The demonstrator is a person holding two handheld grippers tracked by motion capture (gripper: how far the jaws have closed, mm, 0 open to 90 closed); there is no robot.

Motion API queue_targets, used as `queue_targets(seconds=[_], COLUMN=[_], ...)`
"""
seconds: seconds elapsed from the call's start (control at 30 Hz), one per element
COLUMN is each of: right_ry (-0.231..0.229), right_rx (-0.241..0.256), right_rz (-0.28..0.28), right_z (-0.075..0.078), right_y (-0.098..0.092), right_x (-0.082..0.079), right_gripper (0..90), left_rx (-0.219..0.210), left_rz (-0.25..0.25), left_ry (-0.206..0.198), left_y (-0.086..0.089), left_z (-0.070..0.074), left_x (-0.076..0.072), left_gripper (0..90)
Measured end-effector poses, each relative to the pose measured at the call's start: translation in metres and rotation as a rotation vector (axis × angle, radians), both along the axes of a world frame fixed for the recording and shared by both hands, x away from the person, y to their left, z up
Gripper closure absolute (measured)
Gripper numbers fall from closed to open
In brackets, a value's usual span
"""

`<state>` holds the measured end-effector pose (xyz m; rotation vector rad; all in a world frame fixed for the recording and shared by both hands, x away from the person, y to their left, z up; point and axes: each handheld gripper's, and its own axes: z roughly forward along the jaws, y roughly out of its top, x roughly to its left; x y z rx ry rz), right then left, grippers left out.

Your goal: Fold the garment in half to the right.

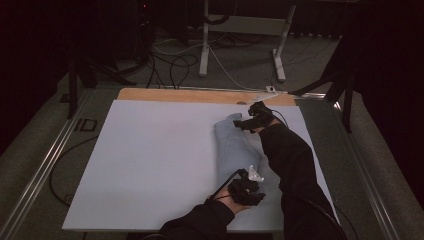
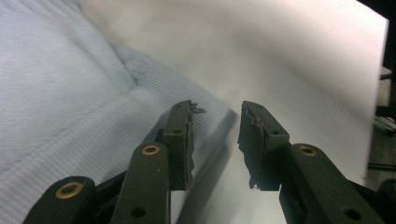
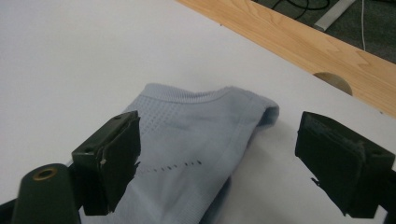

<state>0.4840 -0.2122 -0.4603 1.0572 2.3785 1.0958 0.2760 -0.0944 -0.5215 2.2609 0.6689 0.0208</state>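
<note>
The pale blue knit garment (image 1: 235,145) lay folded lengthwise on the white counter (image 1: 150,160), with the left tool (image 2: 215,135) and right tool (image 3: 215,158) both open at its ends, perhaps one fold left.

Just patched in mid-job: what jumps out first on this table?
A pale blue folded garment lies right of centre on the white board. The right claw hangs open over its far end, the left claw open at its ribbed near edge. A bare wooden strip runs along the far side.
</note>
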Motion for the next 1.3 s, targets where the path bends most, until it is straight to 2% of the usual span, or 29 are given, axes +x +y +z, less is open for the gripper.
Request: queue_targets(seconds=[0.07,0.2,0.5,0.63,0.8,0.97,1.03,1.13,1.3], right_ry=[-0.003,-0.014,-0.037,-0.045,-0.041,-0.040,-0.042,-0.043,-0.046], right_rx=[-0.002,0.011,0.046,0.041,0.057,0.065,0.066,0.069,0.083], right_rz=[0.005,0.009,0.029,0.036,0.047,0.061,0.065,0.067,0.077], right_z=[0.001,0.004,0.013,0.015,0.015,0.014,0.013,0.012,0.011], right_y=[-0.001,-0.001,-0.002,-0.002,-0.002,0.000,0.000,0.000,0.000], right_x=[-0.002,-0.005,-0.013,-0.017,-0.022,-0.029,-0.032,-0.037,-0.045], right_gripper=[14.1,13.7,13.7,13.7,13.6,13.6,13.6,13.5,13.4], left_rx=[-0.004,-0.040,-0.116,-0.143,-0.180,-0.215,-0.226,-0.227,-0.244], left_rz=[-0.012,-0.055,-0.080,-0.077,-0.054,-0.033,-0.023,-0.032,-0.019], left_ry=[0.005,0.033,-0.006,-0.032,-0.054,-0.065,-0.086,-0.124,-0.134], left_y=[0.000,0.002,0.020,0.034,0.056,0.080,0.089,0.103,0.125], left_z=[0.001,0.004,0.034,0.045,0.054,0.064,0.069,0.075,0.081], left_x=[-0.001,-0.002,-0.003,0.003,0.015,0.030,0.034,0.038,0.046], left_gripper=[63.2,61.3,56.6,55.1,54.7,50.5,48.4,44.5,38.6])
